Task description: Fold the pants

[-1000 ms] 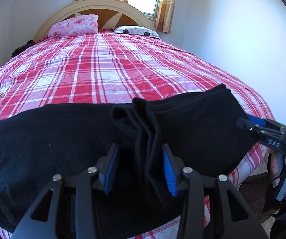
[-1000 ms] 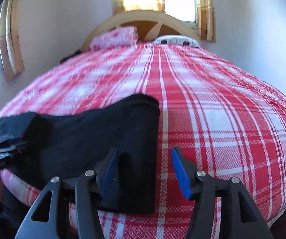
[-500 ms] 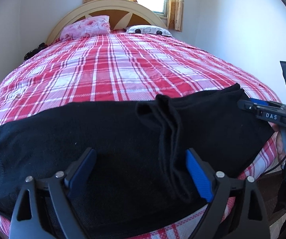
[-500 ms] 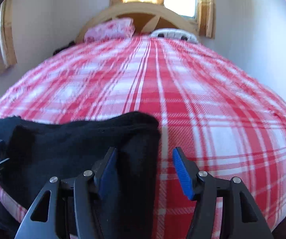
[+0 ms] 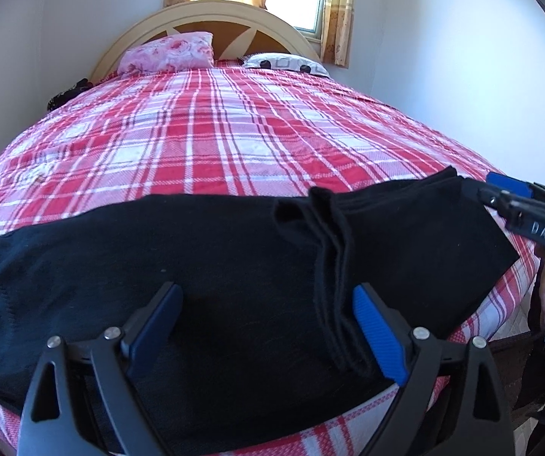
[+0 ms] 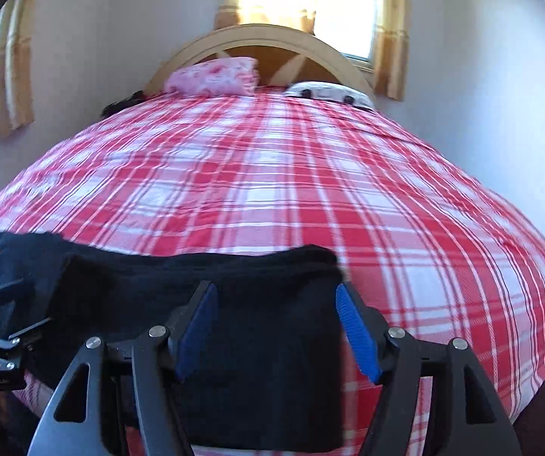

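- Black pants [image 5: 204, 266] are lying across the near edge of the plaid bed [image 5: 215, 133], partly folded.
- 2 grippers, left gripper [image 5: 268, 326] and right gripper [image 6: 278, 326], are hovering spread wide, pinching nothing, seemingly lining up another fold.

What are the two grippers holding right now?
Nothing. The left gripper and right gripper are both open above the black pants, which lie on the bed.

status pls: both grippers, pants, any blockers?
Left gripper open over the black pants, bunched ridge inside its right finger. Right gripper open over the pants' end. Pants flat along the bed edge. No blockers visible.
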{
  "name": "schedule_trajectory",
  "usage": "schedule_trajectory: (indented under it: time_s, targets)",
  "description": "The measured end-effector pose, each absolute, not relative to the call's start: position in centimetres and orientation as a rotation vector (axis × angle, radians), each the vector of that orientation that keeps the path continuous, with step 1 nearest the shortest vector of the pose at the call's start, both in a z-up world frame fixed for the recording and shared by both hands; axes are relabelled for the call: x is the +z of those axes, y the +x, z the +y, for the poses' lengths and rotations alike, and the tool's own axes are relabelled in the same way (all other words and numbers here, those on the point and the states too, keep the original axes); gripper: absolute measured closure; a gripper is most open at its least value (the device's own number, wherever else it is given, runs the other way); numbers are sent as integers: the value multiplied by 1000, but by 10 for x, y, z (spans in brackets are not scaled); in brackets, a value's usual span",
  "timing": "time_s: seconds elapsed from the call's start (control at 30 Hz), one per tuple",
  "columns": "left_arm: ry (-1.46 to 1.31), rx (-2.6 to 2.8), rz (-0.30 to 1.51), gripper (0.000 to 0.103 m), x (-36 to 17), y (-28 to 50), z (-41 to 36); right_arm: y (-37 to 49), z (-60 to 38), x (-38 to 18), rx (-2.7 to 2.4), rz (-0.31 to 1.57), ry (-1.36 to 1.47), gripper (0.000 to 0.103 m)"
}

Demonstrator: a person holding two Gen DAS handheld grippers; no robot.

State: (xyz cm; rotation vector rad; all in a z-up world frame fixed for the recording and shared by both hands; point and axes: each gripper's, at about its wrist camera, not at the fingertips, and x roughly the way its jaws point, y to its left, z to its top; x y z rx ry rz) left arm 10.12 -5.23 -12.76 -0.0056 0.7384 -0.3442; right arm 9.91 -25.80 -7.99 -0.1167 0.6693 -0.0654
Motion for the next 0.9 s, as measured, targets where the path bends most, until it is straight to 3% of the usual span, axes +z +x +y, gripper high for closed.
schedule_trajectory:
  time_s: [0.17,0.3,0.57,0.9]
  targets:
    - [-34,-296,673,2,-115,96,-29,102,-223,-76,-45,632,-185,36]
    - [-53,-242,656,2,-114,97,-9,112,-199,-87,133,679,-98,36]
    - [-82,-198,705,2,-135,103,8,126,-137,-132,204,770,-220,36]
    - [-80,-58,686,2,-127,94,79,110,-156,-126,211,694,-81,36]
